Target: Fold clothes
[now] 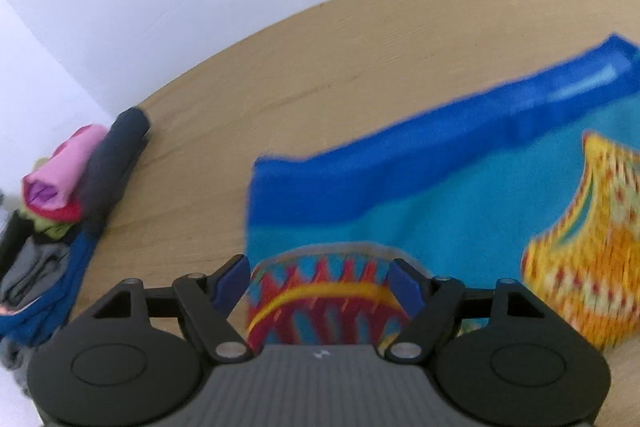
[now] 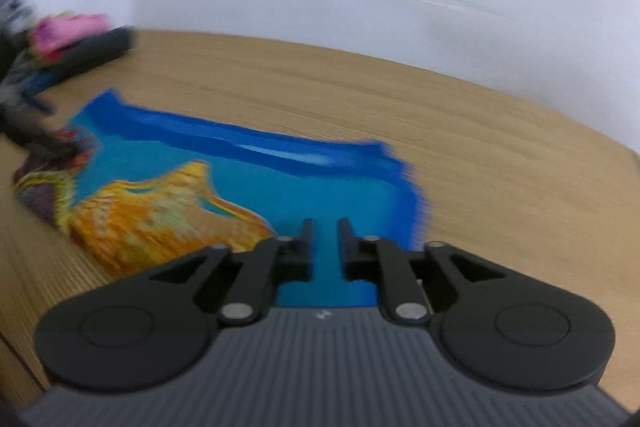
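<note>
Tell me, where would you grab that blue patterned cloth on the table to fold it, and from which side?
Probably by a corner of the dark blue border of the blue patterned cloth, coming in low from the near edge. It lies flat on the wooden table, so only edges offer a pinchable lip. The left tool is open above one end, the right tool above the other.

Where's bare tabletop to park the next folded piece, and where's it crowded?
Free: the wide strip of wooden table between the wall and the far dark-blue edge of the blue patterned cloth, plus the area to the right of that cloth in the right wrist view. Crowded: the pile of clothes at the table's left end, with the dark rolled garment along it.
</note>
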Demonstrator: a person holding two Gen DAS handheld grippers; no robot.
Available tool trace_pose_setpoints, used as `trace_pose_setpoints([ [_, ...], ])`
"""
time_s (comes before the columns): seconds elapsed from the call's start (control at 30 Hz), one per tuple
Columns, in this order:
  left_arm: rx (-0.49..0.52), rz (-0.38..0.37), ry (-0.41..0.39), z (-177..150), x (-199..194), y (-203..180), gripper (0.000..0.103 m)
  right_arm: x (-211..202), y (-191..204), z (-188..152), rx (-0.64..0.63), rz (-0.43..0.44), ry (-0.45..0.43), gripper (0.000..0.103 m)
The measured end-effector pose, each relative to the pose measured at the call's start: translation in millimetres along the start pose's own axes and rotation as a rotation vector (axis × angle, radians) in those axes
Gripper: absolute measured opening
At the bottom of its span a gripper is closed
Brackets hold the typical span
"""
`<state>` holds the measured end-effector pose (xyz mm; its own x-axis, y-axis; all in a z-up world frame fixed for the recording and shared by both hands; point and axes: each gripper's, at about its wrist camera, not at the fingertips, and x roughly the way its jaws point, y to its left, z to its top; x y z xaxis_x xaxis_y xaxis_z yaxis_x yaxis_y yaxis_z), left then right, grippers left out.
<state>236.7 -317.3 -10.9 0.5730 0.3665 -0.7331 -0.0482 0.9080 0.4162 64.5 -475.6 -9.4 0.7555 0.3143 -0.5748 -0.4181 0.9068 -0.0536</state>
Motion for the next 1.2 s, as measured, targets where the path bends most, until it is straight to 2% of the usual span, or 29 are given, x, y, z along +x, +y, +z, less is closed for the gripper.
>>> trace_pose_setpoints([
  [0.07, -0.036, -0.029, 0.002, 9.9, 16.3, -0.8, 0.079, 30.8, 4.4, 7.6, -0.01, 0.052, 0.018, 0.021],
  [0.13, -0.06, -0.007, 0.04, 16.0, 39.8, -0.3, 0.079, 60.7, 5.0, 12.2, -0.008, 0.09, 0.046, 0.021],
  [0.17, -0.074, 0.006, 0.045, 18.0, 48.0, 2.5, 0.086, 74.2, -0.8, 9.6, 0.014, 0.085, 0.076, 0.021],
  [0.2, -0.092, 0.016, 0.039, 19.4, 52.8, 7.3, 0.086, 83.8, -6.1, 6.0, 0.036, 0.08, 0.07, 0.022],
  [0.23, -0.11, 0.025, 0.032, 20.8, 57.6, 12.1, 0.086, 87.1, -13.8, 2.4, 0.067, 0.069, 0.04, 0.022],
  [0.33, -0.179, -0.012, 0.06, 22.2, 61.7, 29.0, 0.084, 82.3, -39.5, 2.6, 0.202, 0.054, 0.041, 0.023],
  [0.4, -0.196, -0.006, 0.051, 18.7, 54.4, 33.6, 0.08, 72.3, -49.1, 2.8, 0.268, 0.034, 0.032, 0.024],
  [0.47, -0.186, -0.01, 0.031, 13.9, 46.0, 32.8, 0.08, 58.6, -51.1, -1.8, 0.291, -0.001, -0.012, 0.034],
  [0.53, -0.159, -0.01, 0.034, 9.2, 44.4, 28.9, 0.08, 53.7, -50.9, -10.0, 0.287, -0.022, -0.039, 0.066],
  [0.57, -0.144, 0.0, 0.046, 7.5, 46.7, 25.8, 0.081, 56.0, -51.2, -15.0, 0.277, -0.05, -0.029, 0.069],
  [0.6, -0.135, 0.008, 0.051, 8.1, 47.2, 23.0, 0.082, 65.0, -52.1, -20.9, 0.259, -0.109, 0.017, 0.069],
  [0.63, -0.131, 0.013, 0.049, 9.7, 45.9, 21.5, 0.081, 70.5, -55.5, -27.5, 0.273, -0.16, 0.035, 0.074],
  [0.73, -0.111, 0.016, 0.024, 14.7, 37.0, 16.8, 0.079, 54.0, -72.2, -36.3, 0.474, -0.192, 0.003, 0.074],
  [0.83, -0.091, -0.004, -0.023, 18.6, 18.6, 12.1, 0.079, 22.9, -79.6, -51.2, 0.659, -0.158, -0.047, 0.074],
  [0.93, -0.101, -0.104, -0.054, 20.5, -5.7, 0.3, 0.079, -8.4, -76.2, -75.2, 0.845, -0.106, -0.044, 0.075],
  [1.03, -0.057, -0.201, -0.085, 20.7, -23.4, -23.0, 0.08, -31.7, -63.8, -104.5, 1.053, -0.025, -0.01, 0.078],
  [1.1, -0.002, -0.258, -0.098, 19.5, -27.8, -41.6, 0.08, -32.8, -54.1, -118.9, 1.194, 0.027, -0.008, 0.077],
  [1.2, 0.077, -0.303, -0.086, 17.6, -25.3, -67.1, 0.079, -20.9, -43.0, -119.4, 1.269, 0.077, -0.077, 0.078],
])
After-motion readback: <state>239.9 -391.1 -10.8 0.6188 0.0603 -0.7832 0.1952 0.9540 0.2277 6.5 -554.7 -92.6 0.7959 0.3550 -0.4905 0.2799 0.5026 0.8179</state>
